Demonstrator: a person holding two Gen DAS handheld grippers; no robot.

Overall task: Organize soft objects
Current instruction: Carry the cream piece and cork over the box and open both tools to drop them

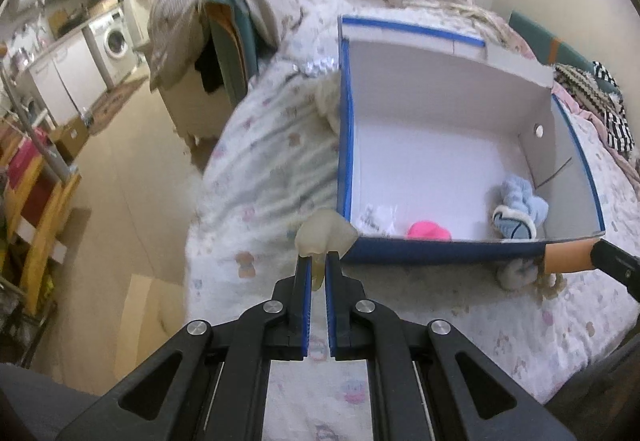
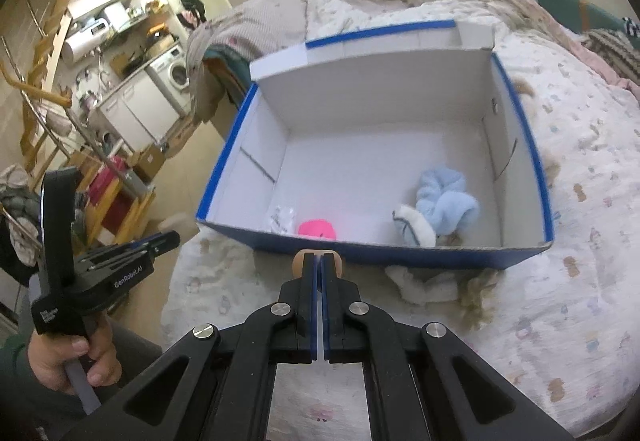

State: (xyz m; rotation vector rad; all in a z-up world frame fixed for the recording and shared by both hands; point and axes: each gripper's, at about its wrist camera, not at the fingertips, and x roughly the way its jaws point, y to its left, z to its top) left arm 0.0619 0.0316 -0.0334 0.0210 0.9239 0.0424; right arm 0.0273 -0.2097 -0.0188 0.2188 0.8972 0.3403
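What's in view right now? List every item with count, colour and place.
Open cardboard box: 1, blue outside, white inside, on the bed.
Fluffy cloth: 1, light blue, inside box, right.
Round soft item: 1, bright pink, inside box, near wall.
Clear plastic packet: 1, inside box, beside pink item.
Pale translucent soft piece: 1, in left gripper.
Tan soft piece: 1, in right gripper.
Printed bedspread: 1, white.
Left gripper: shut.
Right gripper: shut.

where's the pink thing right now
The pink thing lies inside the blue box against its near wall, left of the light blue cloth.
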